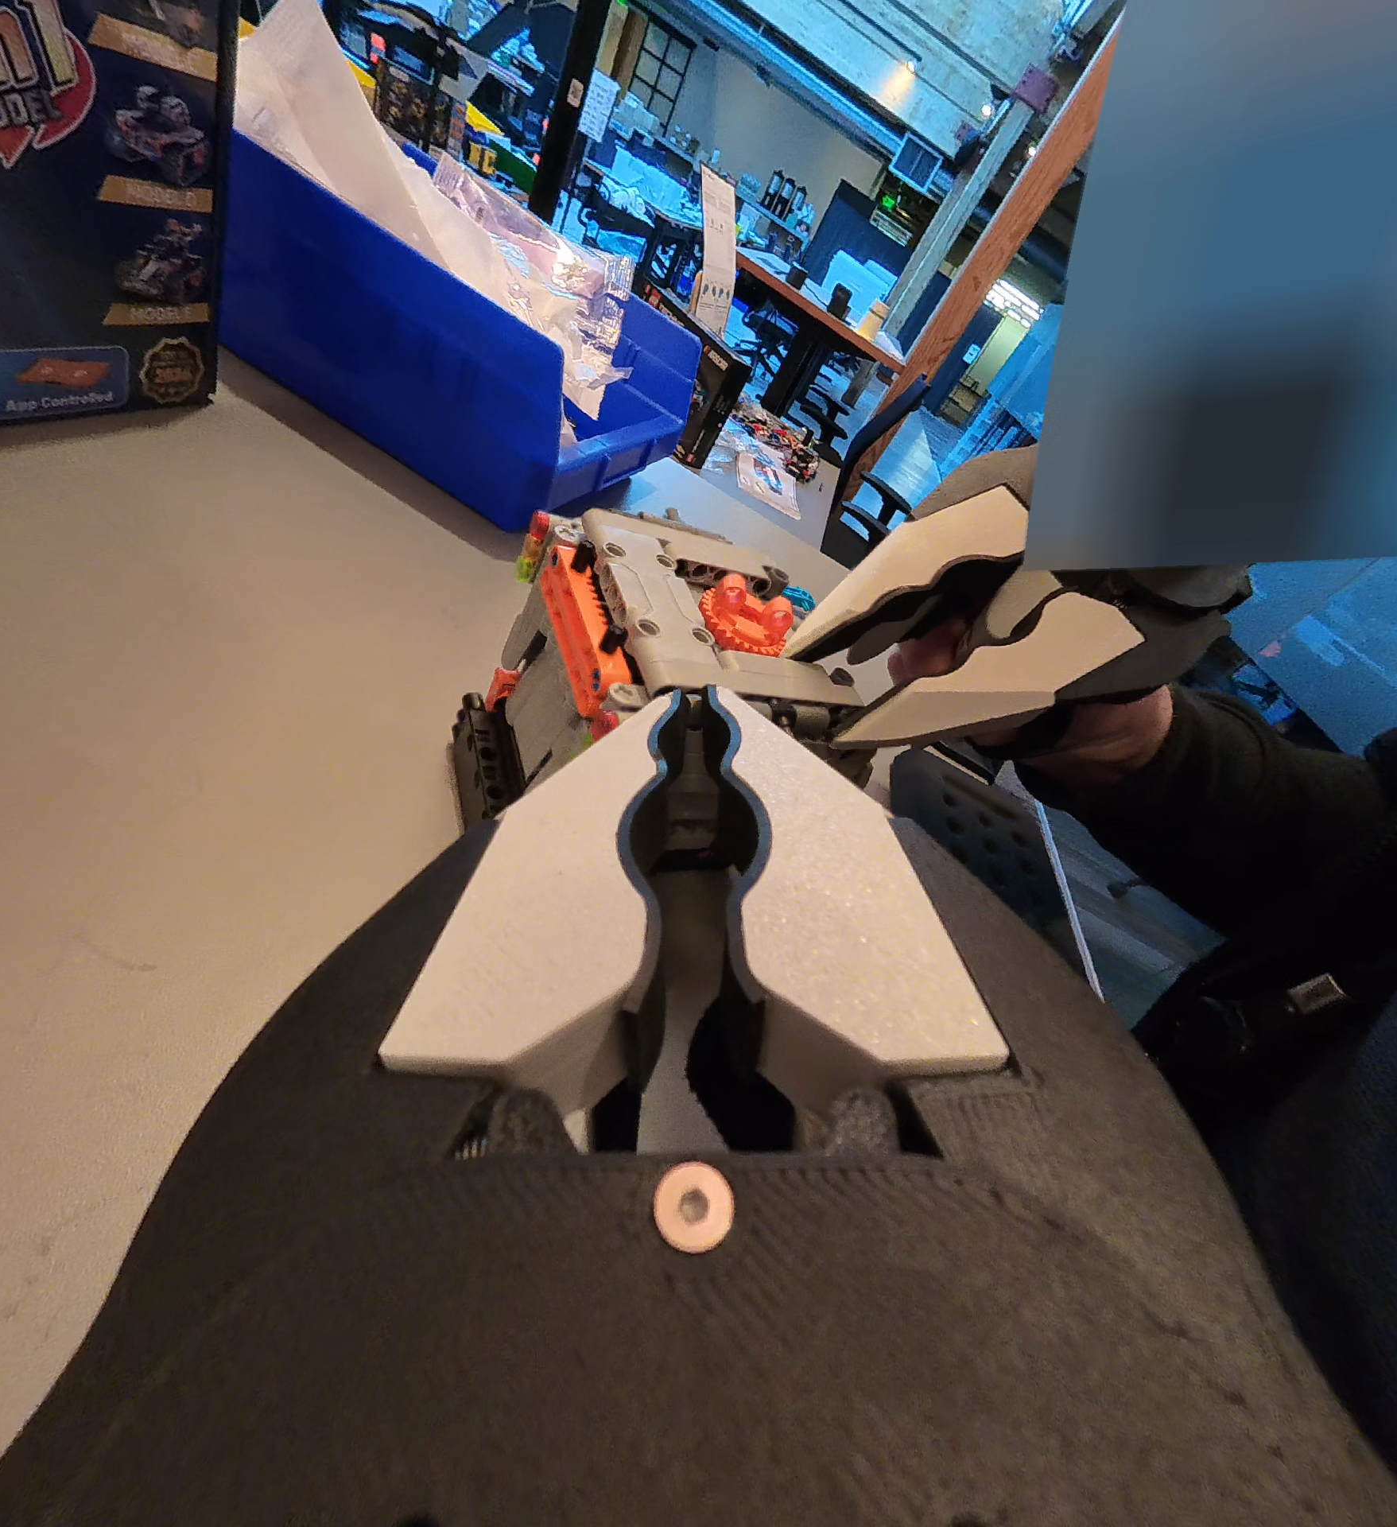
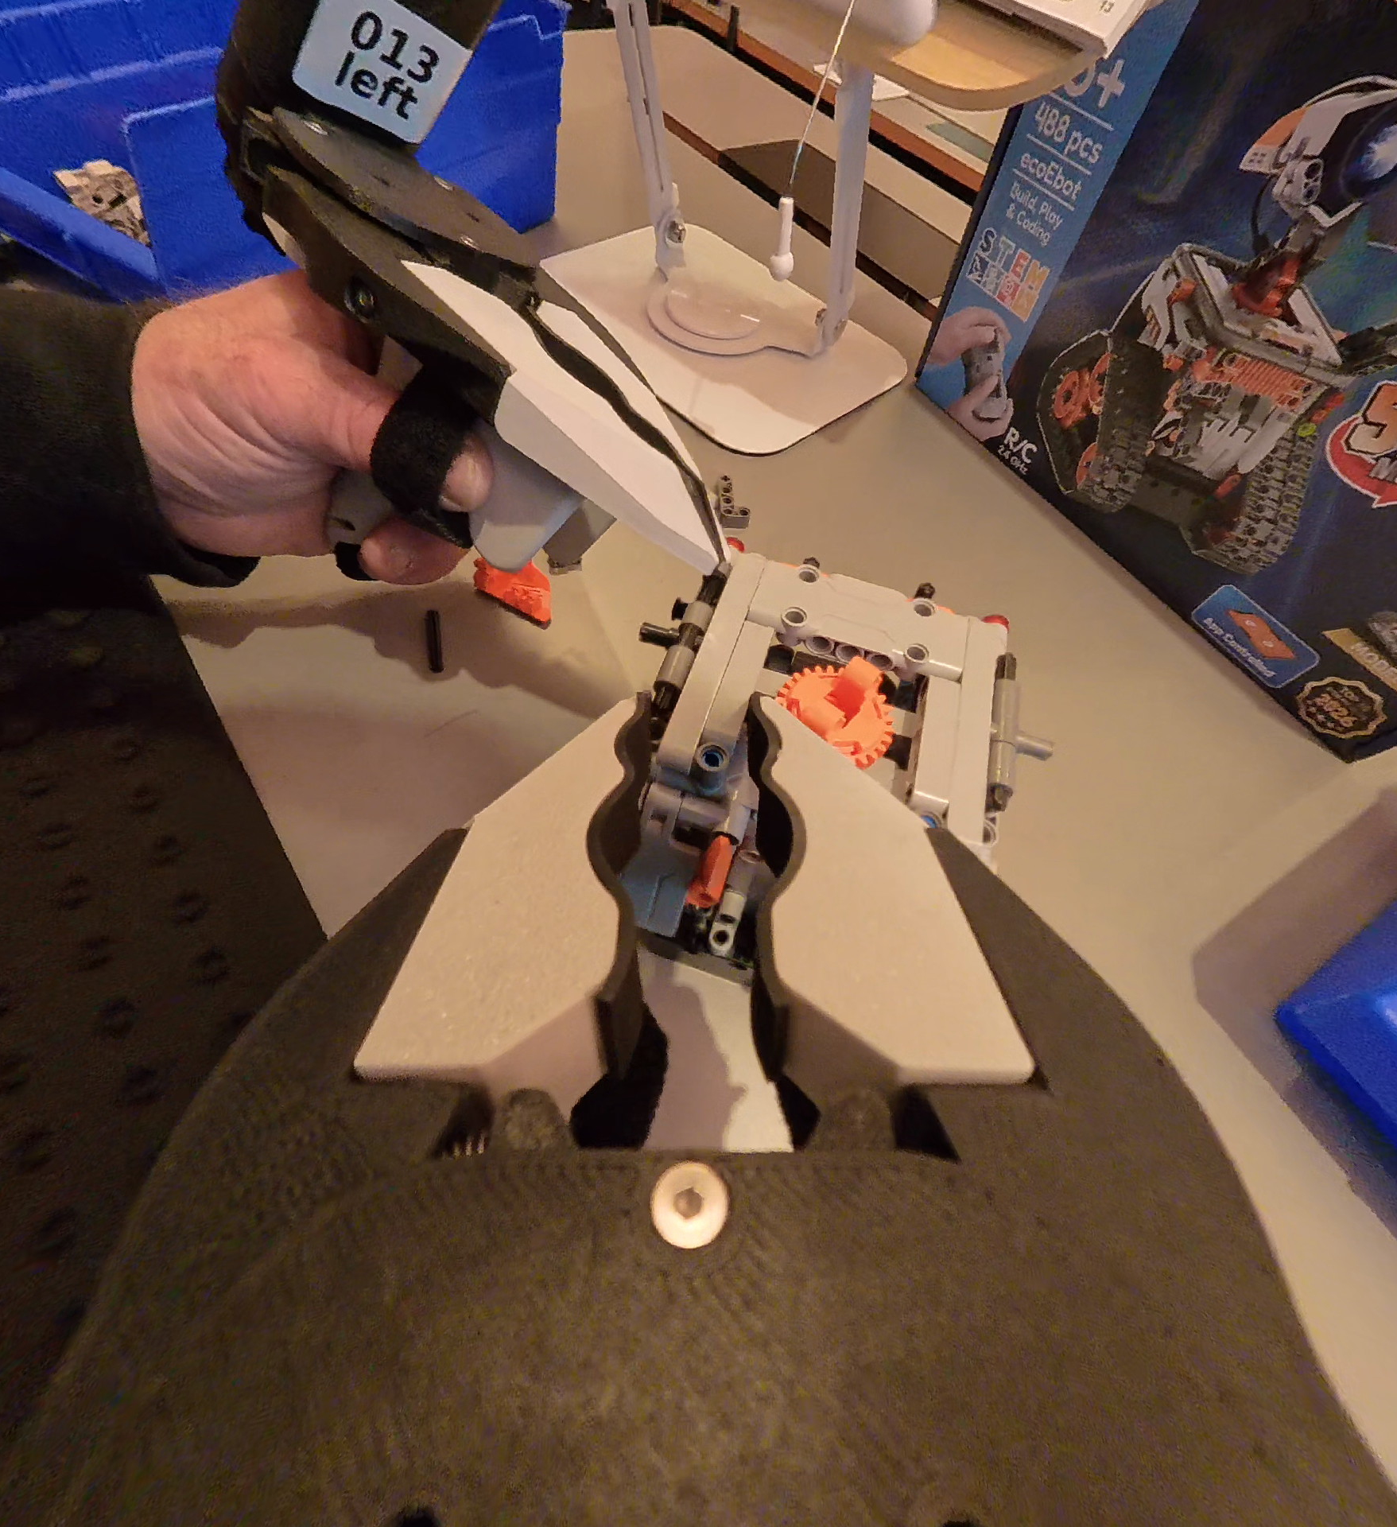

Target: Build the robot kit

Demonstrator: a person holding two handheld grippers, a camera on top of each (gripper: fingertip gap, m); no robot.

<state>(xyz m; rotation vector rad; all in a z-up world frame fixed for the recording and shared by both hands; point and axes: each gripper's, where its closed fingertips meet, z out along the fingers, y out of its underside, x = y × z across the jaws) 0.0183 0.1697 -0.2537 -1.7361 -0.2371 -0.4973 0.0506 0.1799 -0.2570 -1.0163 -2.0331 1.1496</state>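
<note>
A grey and orange building-brick model (image 1: 653,595) stands on the pale table (image 1: 183,661), with an orange gear (image 2: 839,711) inside its grey frame (image 2: 860,611). My left gripper (image 1: 693,702) is almost closed at the frame's near corner, with a thin dark part between its tips. In the right wrist view it (image 2: 715,563) comes down from the upper left onto that corner. My right gripper (image 2: 699,719) is closed around a grey side beam of the frame. In the left wrist view it (image 1: 812,696) reaches in from the right, held by a hand.
A blue bin (image 1: 397,347) with plastic bags and a printed toy box (image 2: 1256,372) stand behind the model. A white lamp base (image 2: 728,330), a loose orange piece (image 2: 513,591) and a black pin (image 2: 433,640) lie nearby. Another blue bin (image 2: 1389,1058) sits at right. One gripper's finger ends stand about 4 cm off the other's.
</note>
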